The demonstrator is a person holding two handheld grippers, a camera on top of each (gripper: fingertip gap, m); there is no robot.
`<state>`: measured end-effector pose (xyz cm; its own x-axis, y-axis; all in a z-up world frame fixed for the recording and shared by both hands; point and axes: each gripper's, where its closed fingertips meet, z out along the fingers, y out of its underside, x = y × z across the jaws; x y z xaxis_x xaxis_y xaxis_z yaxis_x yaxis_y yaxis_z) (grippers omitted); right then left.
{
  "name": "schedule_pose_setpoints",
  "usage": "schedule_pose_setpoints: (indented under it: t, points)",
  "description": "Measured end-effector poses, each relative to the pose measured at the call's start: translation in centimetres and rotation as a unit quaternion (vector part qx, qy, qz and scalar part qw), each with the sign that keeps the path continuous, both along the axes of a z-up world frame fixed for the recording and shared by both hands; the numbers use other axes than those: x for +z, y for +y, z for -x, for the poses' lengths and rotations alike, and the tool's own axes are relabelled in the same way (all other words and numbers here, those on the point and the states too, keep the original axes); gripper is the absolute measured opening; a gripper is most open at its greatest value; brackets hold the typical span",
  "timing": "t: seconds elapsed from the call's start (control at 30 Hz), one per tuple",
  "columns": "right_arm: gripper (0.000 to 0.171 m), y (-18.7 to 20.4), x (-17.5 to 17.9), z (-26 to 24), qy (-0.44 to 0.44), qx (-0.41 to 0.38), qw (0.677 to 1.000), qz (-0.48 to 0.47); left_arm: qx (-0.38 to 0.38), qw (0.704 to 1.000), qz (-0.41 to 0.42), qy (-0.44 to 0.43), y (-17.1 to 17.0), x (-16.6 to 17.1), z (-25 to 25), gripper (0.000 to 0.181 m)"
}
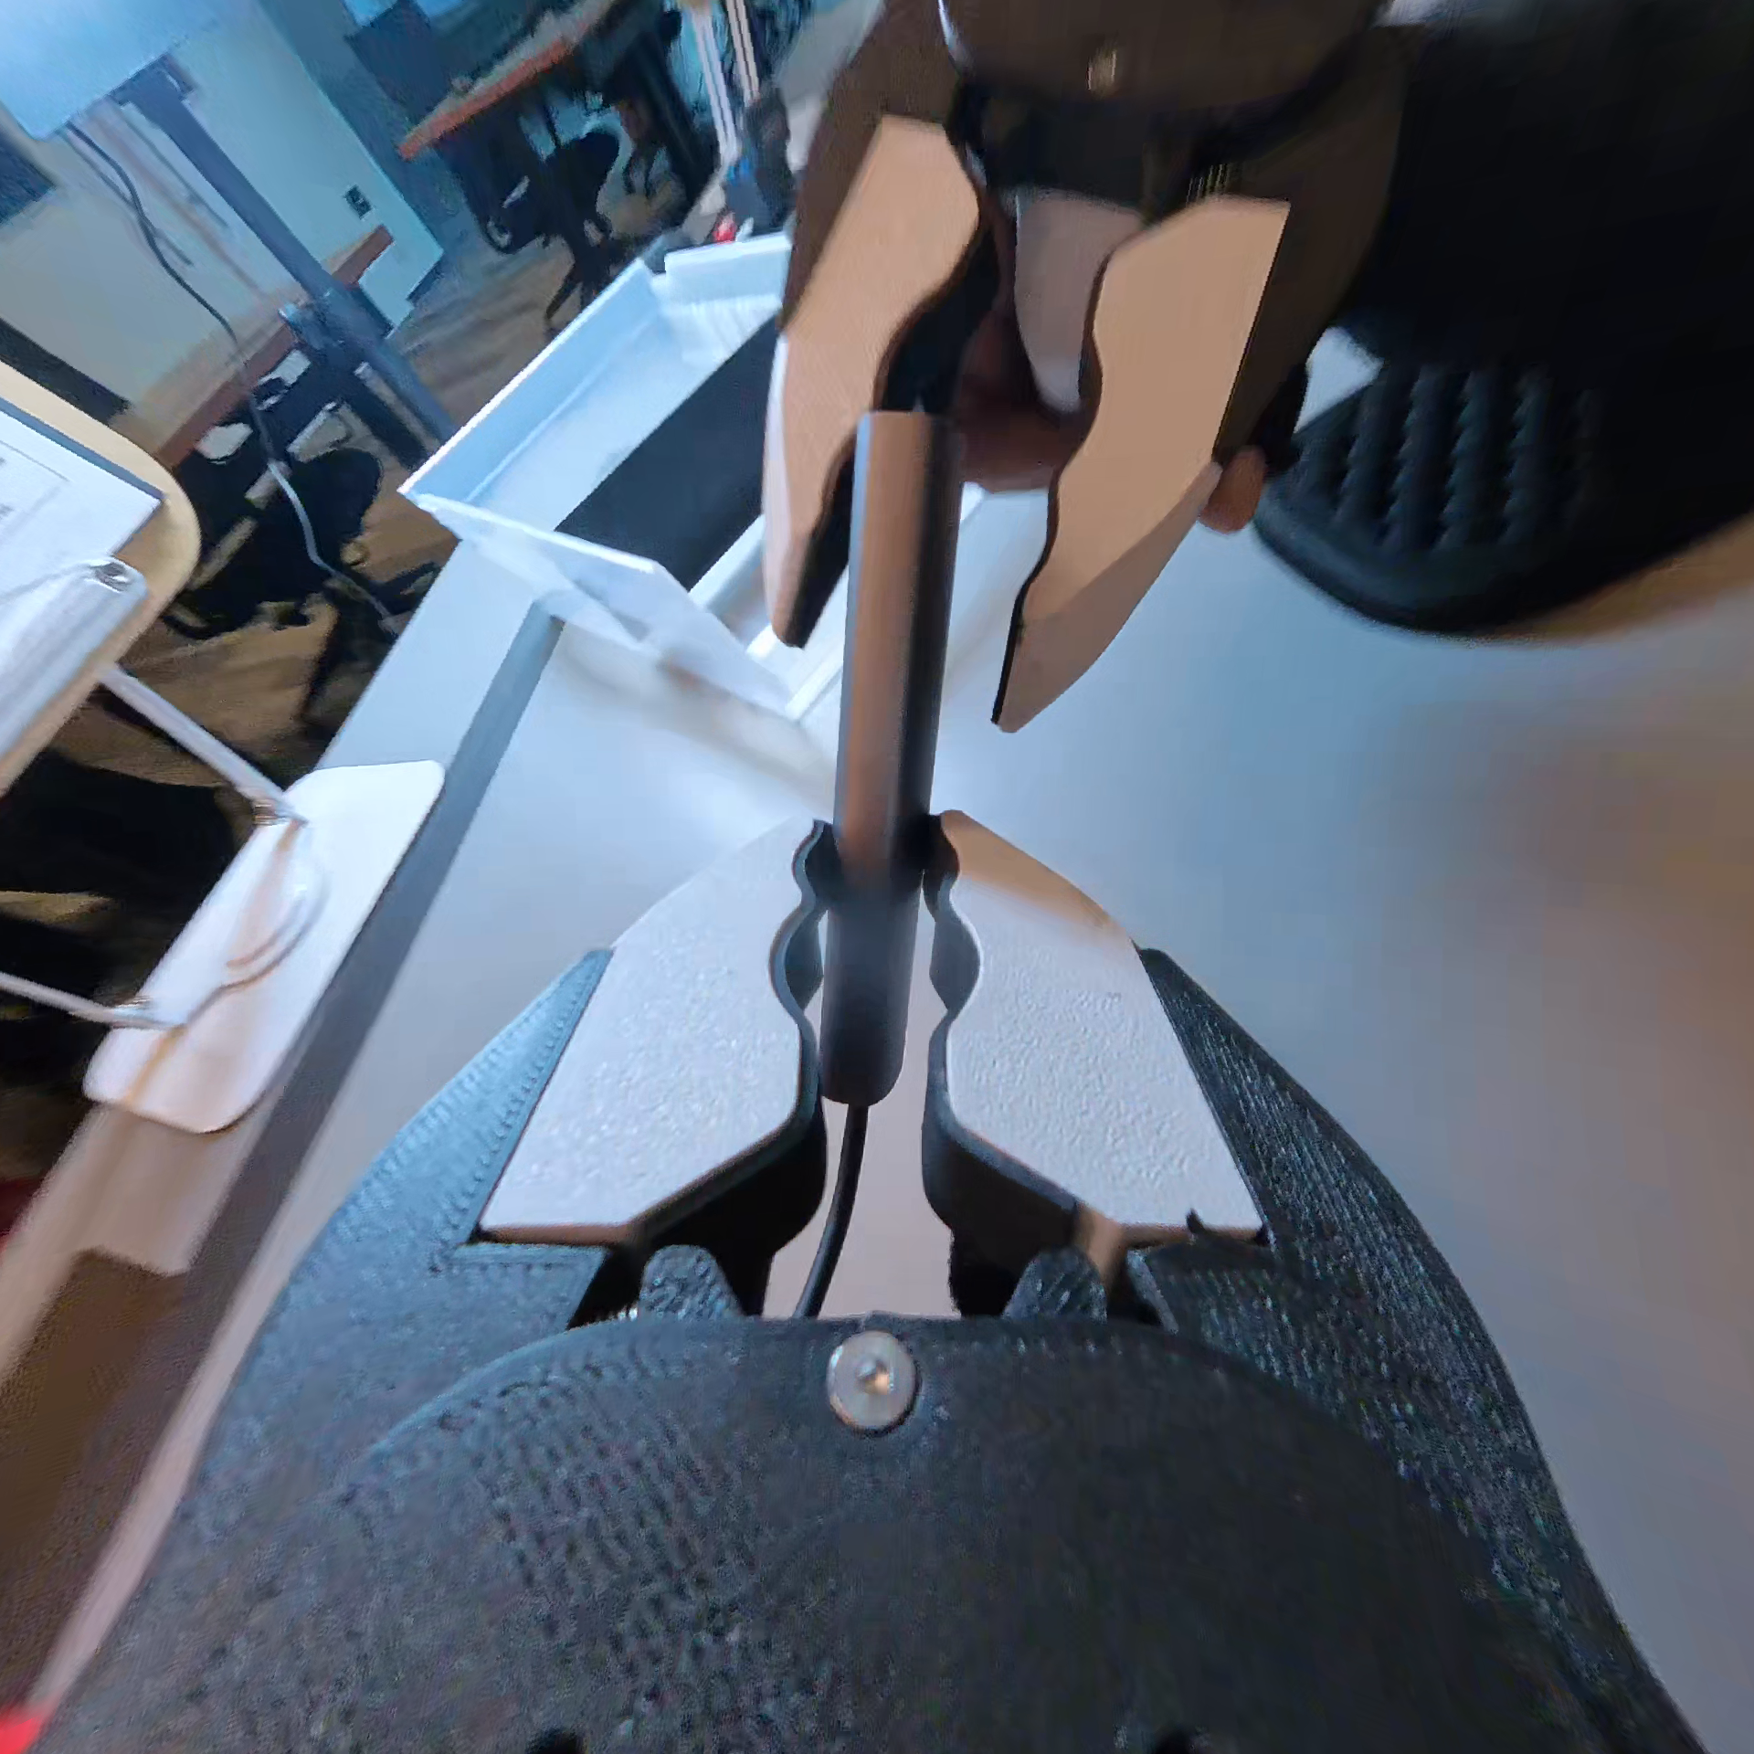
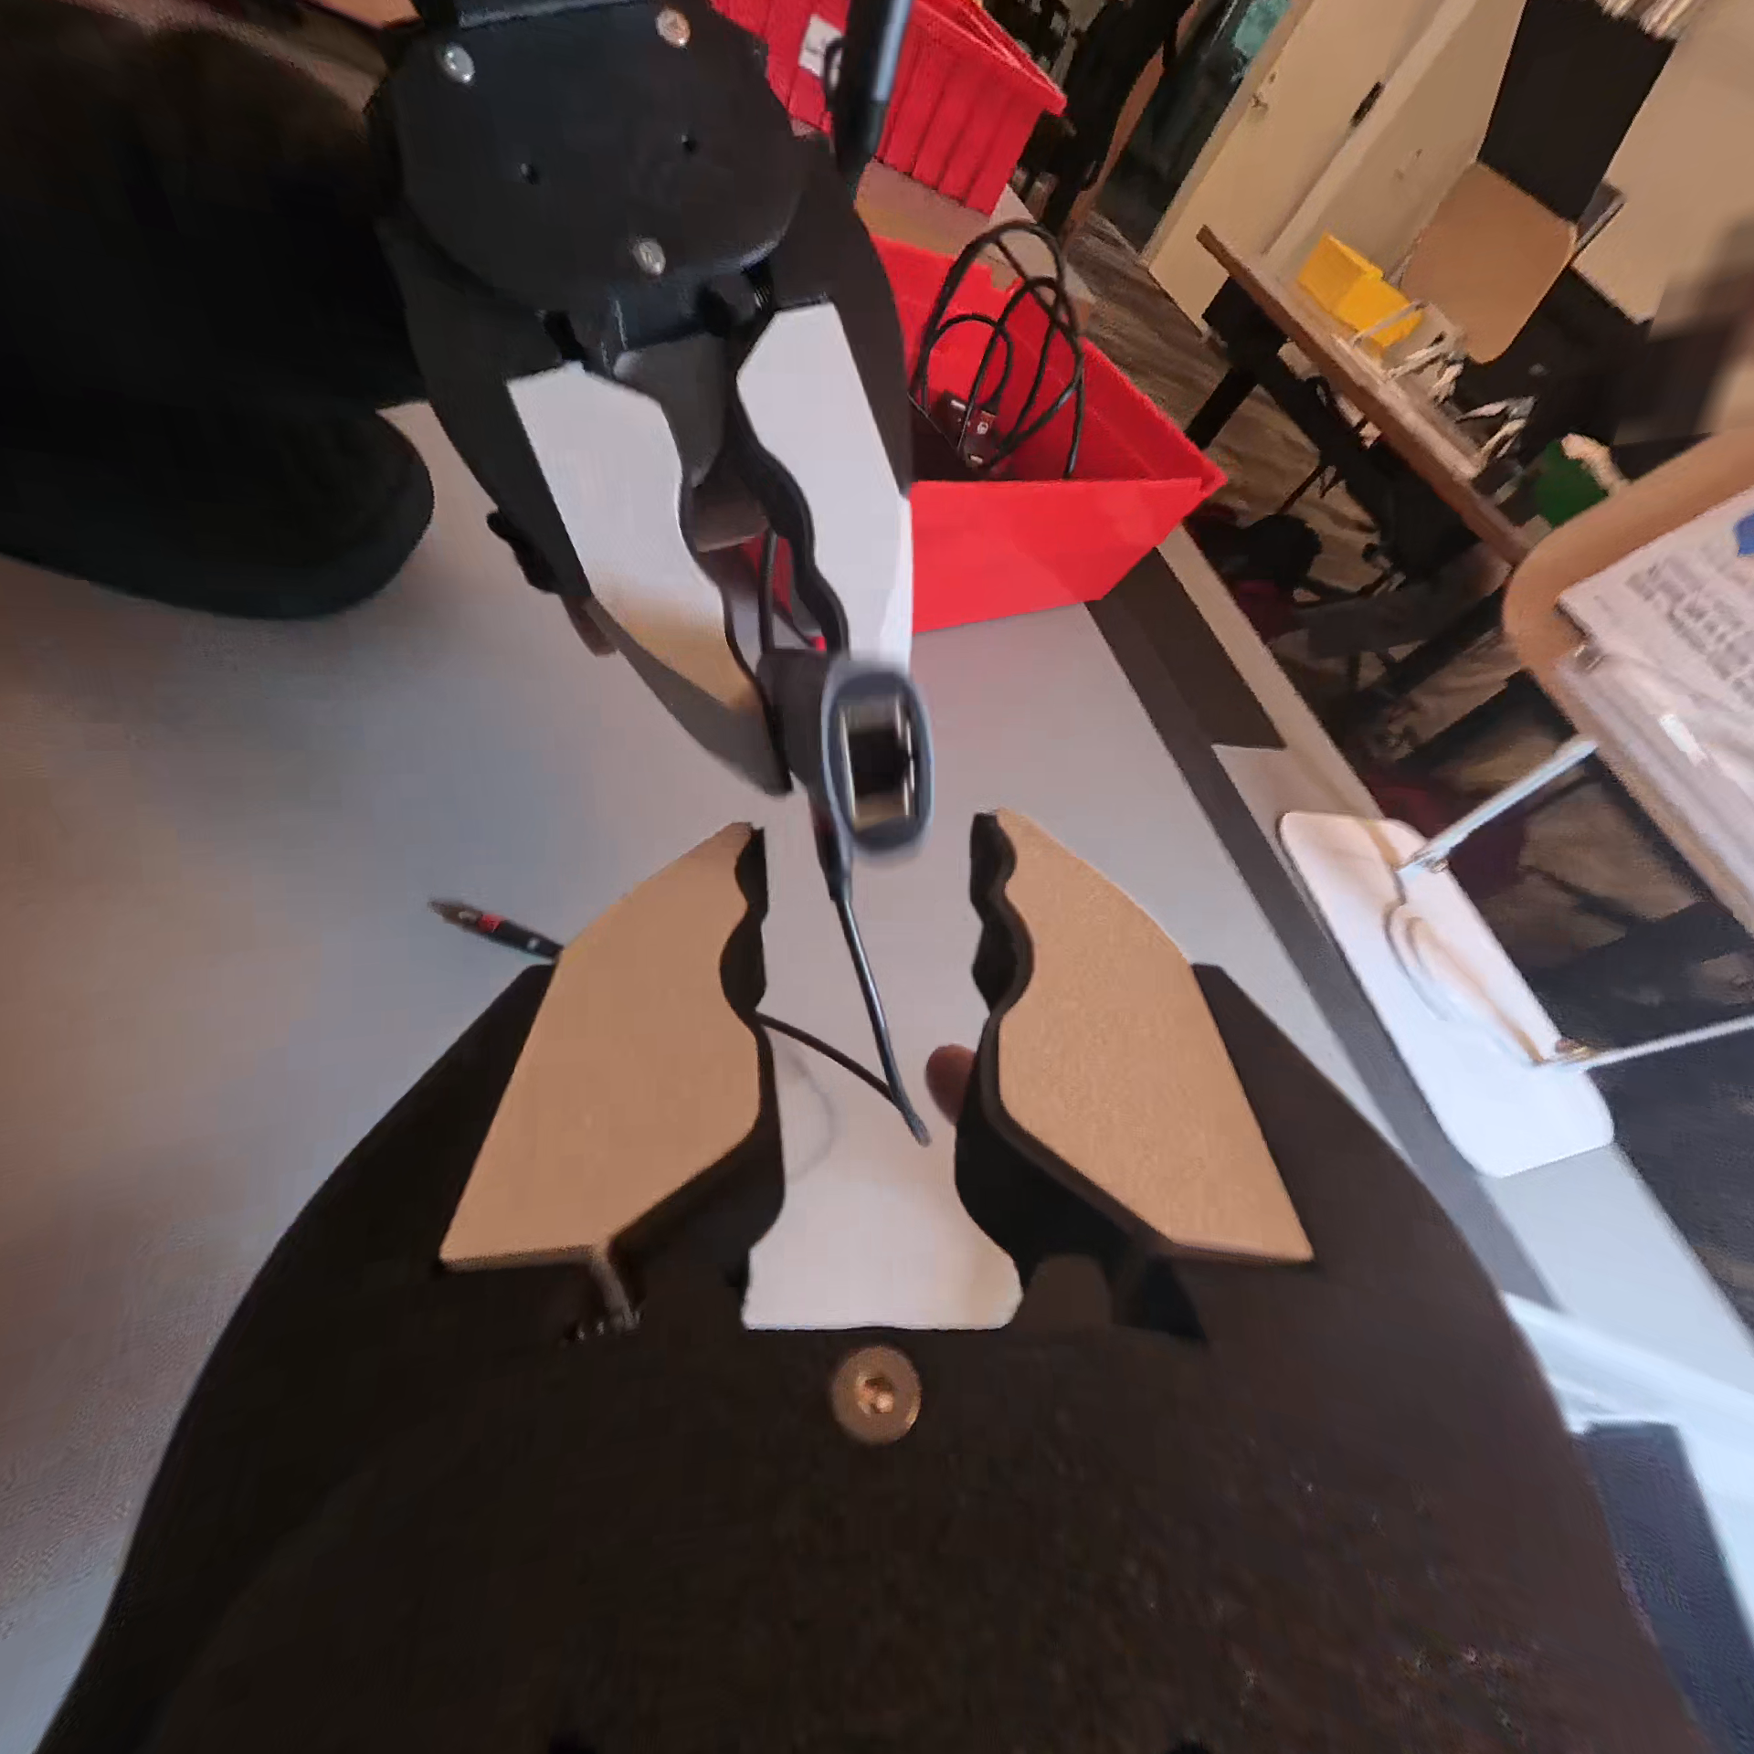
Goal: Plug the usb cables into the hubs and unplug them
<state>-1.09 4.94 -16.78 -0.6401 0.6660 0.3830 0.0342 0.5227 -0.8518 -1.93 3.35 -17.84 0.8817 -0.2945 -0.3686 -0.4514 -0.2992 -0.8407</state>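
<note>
My left gripper (image 1: 878,840) is shut on a slim grey USB hub (image 1: 887,664), which sticks forward and is held above the white table (image 1: 1329,949). A thin black cable (image 1: 835,1205) leaves the hub's rear end. My right gripper (image 1: 906,674) faces it, open, with the hub's far end close between its fingers and not gripped. In the right wrist view the hub's end (image 2: 878,759) shows end-on, held by the left gripper (image 2: 816,721). My right gripper (image 2: 868,835) is open and empty just before it. A dark cable (image 2: 873,997) hangs down between its fingers.
A red bin (image 2: 1044,550) with coiled black cables stands at the table's far edge. A small dark pen-like item (image 2: 498,928) lies on the table on the left. A white paper stand (image 2: 1424,997) sits off the table's right edge. A white tray (image 1: 569,399) lies beyond.
</note>
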Motion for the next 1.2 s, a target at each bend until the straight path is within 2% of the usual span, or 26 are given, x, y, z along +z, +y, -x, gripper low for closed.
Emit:
schedule_pose_setpoints:
  t: [0.1, 0.2, 0.3, 0.37, 0.5, 0.67, 0.9, 0.93, 1.0, 1.07, 1.2]
  points:
    - [0.037, 0.4, -1.1, -0.1, -0.028, 0.015, 0.999, 0.019, -0.033, 0.996, -0.014, -0.084, -0.3, 0.7, -0.4, 0.018]
    - [0.022, -0.9, -1.5, -0.4, -0.023, 0.036, 0.999, 0.003, -0.040, 0.995, 0.001, -0.087, -0.3, -0.3, -0.6, 0.018]
    - [0.018, -1.5, -2.0, 0.0, -0.017, 0.027, 0.999, -0.021, -0.063, 0.993, 0.006, -0.097, 0.0, -0.8, -1.7, 0.018]
    - [0.009, -1.8, -2.6, -0.1, -0.025, 0.032, 0.999, -0.033, -0.064, 0.994, 0.016, -0.086, 0.0, -1.3, -1.9, 0.017]
    - [0.008, -2.0, -3.3, -0.2, -0.036, 0.026, 0.997, -0.065, -0.058, 0.996, 0.037, -0.061, -0.2, -1.9, -1.8, 0.018]
    - [0.008, -2.0, -3.7, 0.0, -0.031, 0.013, 0.996, -0.086, -0.028, 0.998, 0.040, 0.041, 0.1, -1.8, -1.7, 0.018]
    - [0.008, -3.2, -2.5, 0.2, -0.010, 0.036, 0.997, -0.072, -0.051, 0.996, 0.055, 0.051, -1.4, -0.7, -1.4, 0.018]
    - [0.008, -2.6, -2.6, 0.3, -0.009, 0.025, 0.995, -0.092, -0.047, 0.996, 0.055, 0.048, -1.6, -0.6, -0.9, 0.018]
    - [0.008, 1.3, -3.5, 0.4, -0.016, -0.029, 0.989, -0.145, 0.035, 0.998, 0.037, 0.047, -3.1, 0.2, 4.1, 0.018]
    - [0.008, 3.7, -2.6, -0.1, -0.021, -0.048, 0.996, -0.068, 0.043, 0.998, 0.019, -0.043, -5.6, 1.3, 6.3, 0.018]
    - [0.008, 5.8, 1.6, 0.3, 0.039, -0.079, 0.996, 0.006, 0.062, 0.995, -0.022, -0.081, -5.9, 1.7, 6.5, 0.018]
